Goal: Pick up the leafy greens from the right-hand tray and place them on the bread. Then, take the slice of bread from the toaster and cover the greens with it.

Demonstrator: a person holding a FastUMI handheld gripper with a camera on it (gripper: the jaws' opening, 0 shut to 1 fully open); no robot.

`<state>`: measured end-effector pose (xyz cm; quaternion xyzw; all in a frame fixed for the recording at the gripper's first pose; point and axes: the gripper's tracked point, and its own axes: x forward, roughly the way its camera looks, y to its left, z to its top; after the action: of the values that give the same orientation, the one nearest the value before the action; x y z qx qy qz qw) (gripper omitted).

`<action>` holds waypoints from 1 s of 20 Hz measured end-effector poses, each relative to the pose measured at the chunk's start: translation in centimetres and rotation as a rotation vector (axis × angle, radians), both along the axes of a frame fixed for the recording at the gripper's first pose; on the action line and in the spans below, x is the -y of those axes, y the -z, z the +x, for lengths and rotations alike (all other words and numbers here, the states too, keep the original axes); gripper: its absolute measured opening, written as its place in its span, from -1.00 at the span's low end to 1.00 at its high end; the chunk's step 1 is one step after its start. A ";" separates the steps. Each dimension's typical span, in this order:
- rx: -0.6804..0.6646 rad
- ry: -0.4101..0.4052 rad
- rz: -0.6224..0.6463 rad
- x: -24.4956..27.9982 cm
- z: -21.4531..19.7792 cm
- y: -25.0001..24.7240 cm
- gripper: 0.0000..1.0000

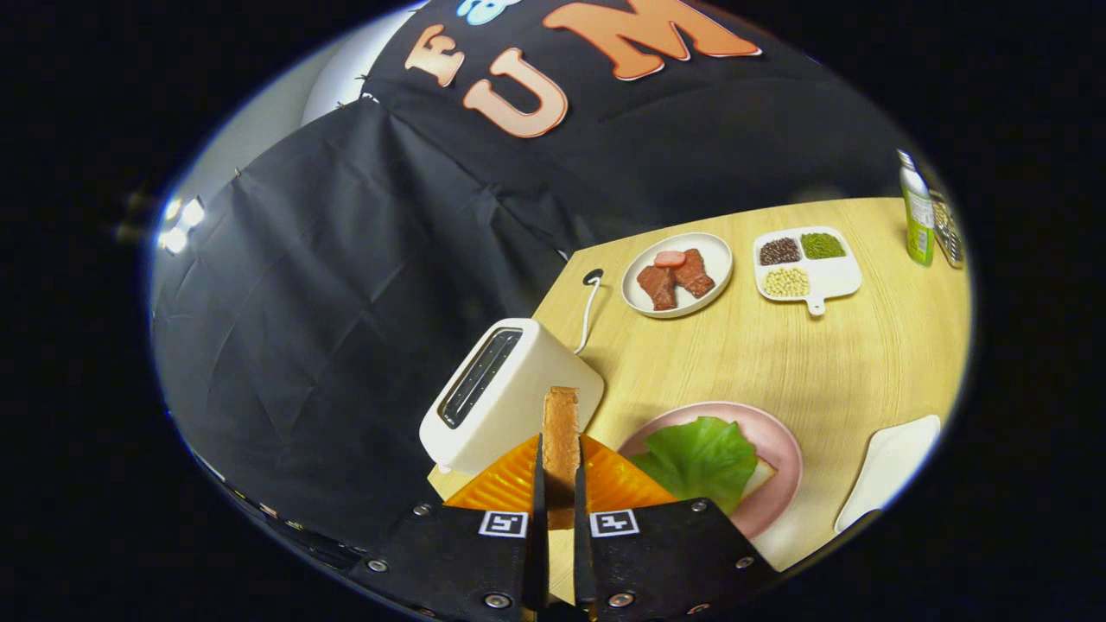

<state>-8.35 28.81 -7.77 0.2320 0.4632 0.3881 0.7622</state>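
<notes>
One table, then toaster, then pink plate just right of the fingers, bearing leafy greens on bread. Held upright: slice of bread, fingers clamped on its faces, long axis vertical, ahead-left of greens.

Claw clamped on bread slice edge-on, toaster just beyond, greens on pink plate
</notes>
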 end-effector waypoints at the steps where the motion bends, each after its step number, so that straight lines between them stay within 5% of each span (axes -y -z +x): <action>1: -0.009 0.012 -0.001 0.3 0.0 0.6 -0.76; 20: -0.192 0.282 0.026 4.6 -1.2 8.9 -0.76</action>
<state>-9.59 24.17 -16.71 0.3403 0.4919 0.2593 0.7583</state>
